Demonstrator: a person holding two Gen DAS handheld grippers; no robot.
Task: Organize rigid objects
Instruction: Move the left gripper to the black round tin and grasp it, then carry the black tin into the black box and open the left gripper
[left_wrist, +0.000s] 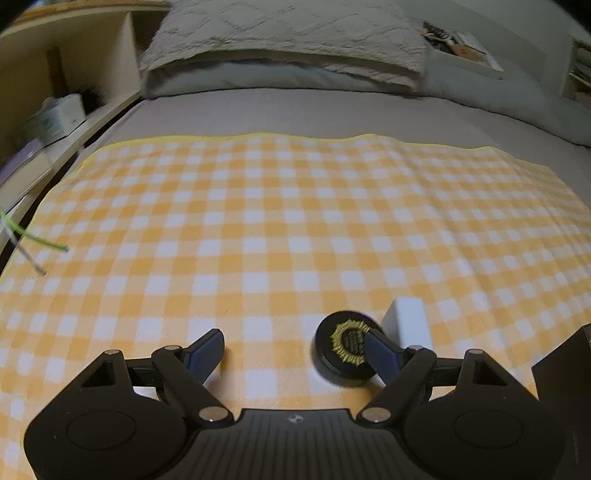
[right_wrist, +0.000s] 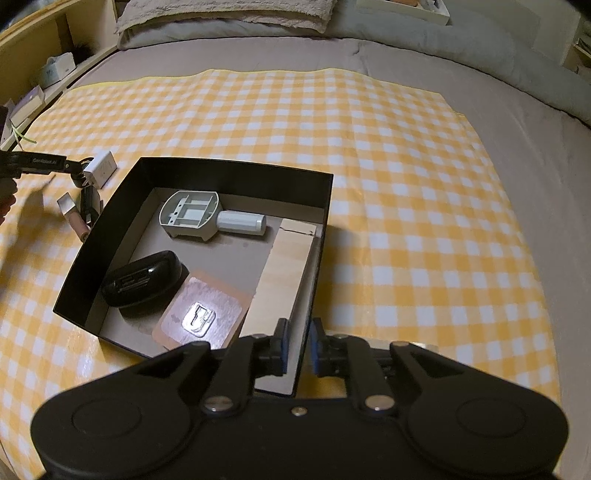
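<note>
The black box (right_wrist: 236, 173) sits on the checked cloth (right_wrist: 406, 184) and already holds several things: a grey plastic part (right_wrist: 188, 218), a white cylinder (right_wrist: 242, 222) touching it, a black case (right_wrist: 142, 282), a peach card (right_wrist: 203, 314) with a small metal piece sealed on it, and a wooden block (right_wrist: 286, 273) along the right wall. That much of the sorting looks done.

Outside the box, to its left, some items are still loose. A white adapter (left_wrist: 406, 321) lies just beside a black disc (left_wrist: 345, 345) with a gold emblem, and in the right wrist view a small pinkish tube (right_wrist: 75, 221) with a silver cap lies near the box's left wall (a dark object next to it is too blurred to name). These appear to be what is left to put away.

The left gripper (left_wrist: 295, 350) stands wide apart with nothing pressed between its pads; the disc lies under its right finger (left_wrist: 382, 356), not between the two, so it looks poised for a pickup rather than holding anything. The right gripper (right_wrist: 297, 345) is nearly closed, its pads straddling the box's near right wall; whether they actually pinch that wall cannot be told, since a slim gap shows on each side.
</note>
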